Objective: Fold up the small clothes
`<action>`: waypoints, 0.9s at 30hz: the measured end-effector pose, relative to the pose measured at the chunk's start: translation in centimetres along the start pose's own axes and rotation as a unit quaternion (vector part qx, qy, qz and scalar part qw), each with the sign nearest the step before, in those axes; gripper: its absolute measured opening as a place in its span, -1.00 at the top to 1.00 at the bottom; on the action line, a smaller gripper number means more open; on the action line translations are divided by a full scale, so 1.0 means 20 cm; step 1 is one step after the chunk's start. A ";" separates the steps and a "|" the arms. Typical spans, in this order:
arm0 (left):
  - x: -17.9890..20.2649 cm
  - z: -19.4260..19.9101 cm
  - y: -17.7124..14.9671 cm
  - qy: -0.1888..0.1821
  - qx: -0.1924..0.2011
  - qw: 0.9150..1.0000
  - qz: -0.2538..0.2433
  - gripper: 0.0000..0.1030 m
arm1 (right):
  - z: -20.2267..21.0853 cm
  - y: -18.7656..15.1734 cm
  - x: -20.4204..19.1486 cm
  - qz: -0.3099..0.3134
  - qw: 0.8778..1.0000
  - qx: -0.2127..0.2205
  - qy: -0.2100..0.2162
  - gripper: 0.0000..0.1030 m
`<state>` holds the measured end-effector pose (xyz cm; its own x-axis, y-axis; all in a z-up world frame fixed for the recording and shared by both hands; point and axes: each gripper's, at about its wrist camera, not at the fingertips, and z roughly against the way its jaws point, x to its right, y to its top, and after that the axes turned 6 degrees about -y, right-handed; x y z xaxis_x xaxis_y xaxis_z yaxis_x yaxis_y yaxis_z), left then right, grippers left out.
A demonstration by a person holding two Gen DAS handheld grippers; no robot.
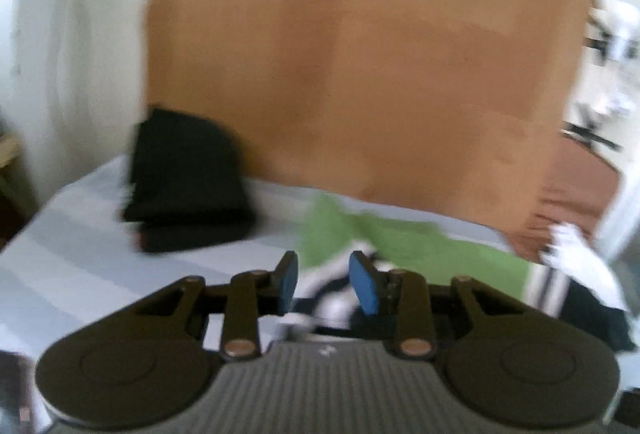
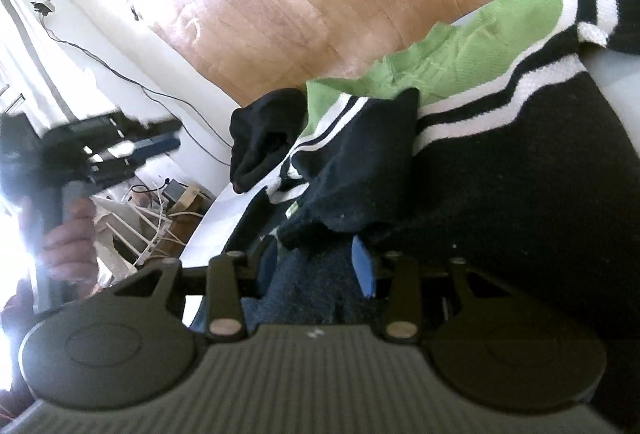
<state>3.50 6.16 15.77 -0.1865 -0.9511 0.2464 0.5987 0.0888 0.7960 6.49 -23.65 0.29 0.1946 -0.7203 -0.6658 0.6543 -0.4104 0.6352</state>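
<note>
The right gripper (image 2: 316,266) has dark cloth bunched between its blue pads, a fold of the black garment with white stripes (image 2: 500,162); the jaws stand partly apart on that thickness, and it looks like a grip, though the left pad is mostly hidden by the cloth. The left gripper (image 1: 323,284) is parted a little with nothing between its pads; in the right wrist view it hangs in the air off to the left (image 2: 132,150), well clear of the cloth, held by a hand (image 2: 68,234).

The striped garment lies crumpled on the pale bed surface (image 1: 80,234), overlapping a green garment (image 2: 472,54) that lies partly spread beneath it. Farther back on the bed sits a stack of dark folded clothes (image 1: 188,186), which I judge to be finished pieces. A wooden headboard (image 1: 360,54) rises behind.

So some folding appears done; the striped and the green pieces are left, neither yet flat nor squared.
</note>
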 end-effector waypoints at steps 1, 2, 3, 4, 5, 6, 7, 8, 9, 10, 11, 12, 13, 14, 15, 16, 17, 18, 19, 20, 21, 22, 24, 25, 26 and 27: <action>-0.04 -0.02 0.00 0.016 -0.007 1.000 0.004 0.42 | 0.02 0.00 -0.01 0.005 1.000 0.007 -0.006 0.04; -0.08 -0.05 0.00 0.023 -0.014 1.000 0.006 0.42 | 0.03 -0.01 -0.03 0.015 1.000 0.013 -0.016 0.00; -0.10 -0.09 -0.01 0.028 -0.023 0.999 0.006 0.42 | 0.04 0.00 -0.05 0.035 0.999 0.018 -0.028 -0.04; -0.12 -0.13 -0.02 0.031 -0.034 0.999 0.005 0.41 | 0.06 0.00 -0.10 0.070 0.996 0.024 -0.043 -0.06; -0.12 -0.17 -0.03 0.032 -0.044 0.999 0.001 0.38 | 0.07 -0.01 -0.13 0.101 0.993 0.030 -0.053 -0.07; -0.12 -0.22 -0.03 0.030 -0.051 0.998 -0.004 0.36 | 0.08 -0.01 -0.18 0.135 0.988 0.034 -0.060 -0.15; -0.12 -0.27 -0.03 0.028 -0.057 0.998 -0.011 0.27 | 0.07 -0.01 -0.22 0.167 0.984 0.031 -0.061 -0.25; -0.10 -0.33 -0.02 0.028 -0.062 0.998 -0.019 0.20 | 0.05 -0.01 -0.26 0.200 0.978 0.024 -0.061 -0.27; -0.09 -0.39 -0.01 0.028 -0.065 0.997 -0.027 0.17 | 0.02 0.00 -0.28 0.223 0.973 0.018 -0.062 -0.28; -0.06 -0.45 -0.01 0.026 -0.070 0.997 -0.035 0.15 | -0.02 0.00 -0.32 0.248 0.966 0.011 -0.065 -0.29; -0.04 -0.51 0.00 0.023 -0.075 0.996 -0.042 0.12 | -0.06 0.00 -0.35 0.273 0.960 0.004 -0.068 -0.29; -0.03 -0.58 0.01 0.019 -0.080 0.995 -0.048 0.10 | -0.09 0.00 -0.37 0.293 0.954 -0.001 -0.068 -0.30; -0.01 -0.66 0.02 0.015 -0.088 0.994 -0.059 0.07 | -0.14 0.00 -0.39 0.313 0.947 -0.005 -0.067 -0.30; 0.01 -0.72 0.01 0.017 -0.095 0.993 -0.067 0.09 | -0.19 0.00 -0.41 0.331 0.941 -0.011 -0.067 -0.31; 0.03 -0.79 0.00 0.027 -0.106 0.991 -0.075 0.14 | -0.25 0.00 -0.42 0.347 0.935 -0.017 -0.071 -0.31; 0.05 -0.86 -0.01 0.034 -0.117 0.989 -0.080 0.30 | -0.30 -0.01 -0.41 0.361 0.929 -0.025 -0.079 -0.25; 0.05 -0.91 -0.03 0.033 -0.128 0.988 -0.085 0.69 | -0.36 -0.01 -0.39 0.373 0.922 -0.037 -0.093 -0.10; 0.06 -0.95 -0.04 0.039 -0.130 0.987 -0.091 0.68 | -0.40 0.00 -0.38 0.382 0.916 -0.049 -0.109 0.57; 0.06 -0.96 -0.05 0.044 -0.116 0.987 -0.101 0.78 | -0.40 0.05 -0.36 0.375 0.920 -0.040 -0.105 0.76; 0.06 -0.95 -0.04 0.040 -0.113 0.988 -0.100 0.82 | -0.37 0.10 -0.37 0.371 0.922 -0.020 -0.111 0.78; 0.04 -0.93 -0.02 0.035 -0.108 0.990 -0.088 0.83 | -0.33 0.16 -0.38 0.373 0.920 0.013 -0.124 0.78; -0.01 -0.89 0.00 0.024 -0.095 0.993 -0.068 0.83 | -0.28 0.24 -0.38 0.366 0.920 0.049 -0.132 0.78; -0.12 -0.78 0.04 0.000 -0.056 0.998 -0.013 0.83 | -0.13 0.44 -0.34 0.313 0.933 0.122 -0.127 0.78; -0.19 -0.74 0.05 -0.019 -0.039 0.999 0.023 0.83 | -0.05 0.53 -0.30 0.279 0.938 0.162 -0.128 0.78; -0.25 -0.70 0.05 -0.039 -0.025 0.997 0.062 0.83 | 0.01 0.60 -0.24 0.247 0.940 0.195 -0.134 0.78; -0.30 -0.69 0.04 -0.052 -0.014 0.994 0.096 0.83 | 0.05 0.65 -0.17 0.219 0.941 0.218 -0.141 0.78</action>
<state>15.81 7.83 7.27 -0.1446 -0.8816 0.4492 0.6524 0.2564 0.7132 13.56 -27.03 11.21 0.1341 -0.9680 -0.2119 0.1835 -0.1859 0.9653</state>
